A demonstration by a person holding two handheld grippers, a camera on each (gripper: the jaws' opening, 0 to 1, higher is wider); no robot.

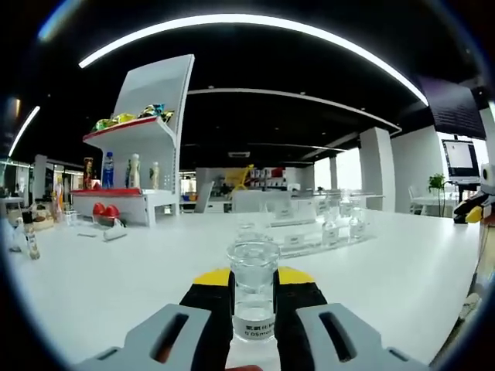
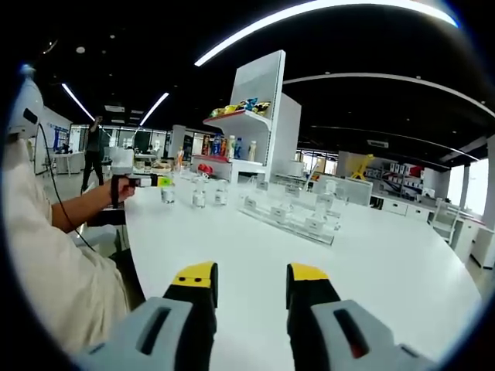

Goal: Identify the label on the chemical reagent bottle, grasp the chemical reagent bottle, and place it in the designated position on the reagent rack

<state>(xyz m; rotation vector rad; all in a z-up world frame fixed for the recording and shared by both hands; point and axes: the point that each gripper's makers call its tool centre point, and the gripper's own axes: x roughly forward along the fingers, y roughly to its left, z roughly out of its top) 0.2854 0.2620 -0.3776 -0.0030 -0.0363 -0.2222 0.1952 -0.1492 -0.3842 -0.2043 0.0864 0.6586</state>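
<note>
In the left gripper view, small brown-capped bottles stand at the far left edge of the wide white table, partly cut by the rim and too small to read. Further right and farther off, a white display shelf with a red-edged board holds coloured packets on top and drink bottles below; their labels are not legible. Near the centre, the left gripper, grey with black jaws and yellow tips, pinches a small clear glass reagent bottle with a white label between its jaws, upright, its base just above the table. The label text is too blurred to make out. Beyond it lies a clear acrylic reagent rack carrying several more clear bottles, hard to separate against the white surface. At the far right edge a yellow-tipped piece of the other gripper is cut off by the rim.

In the right gripper view, a person's pale sleeve fills the left side, the hand reaching out with the left gripper, which looks tiny there. Three small clear bottles stand on the table just beyond it. The clear rack lies right of them. The right gripper hangs over bare table near the bottom, jaws spread apart with nothing between them.
</note>
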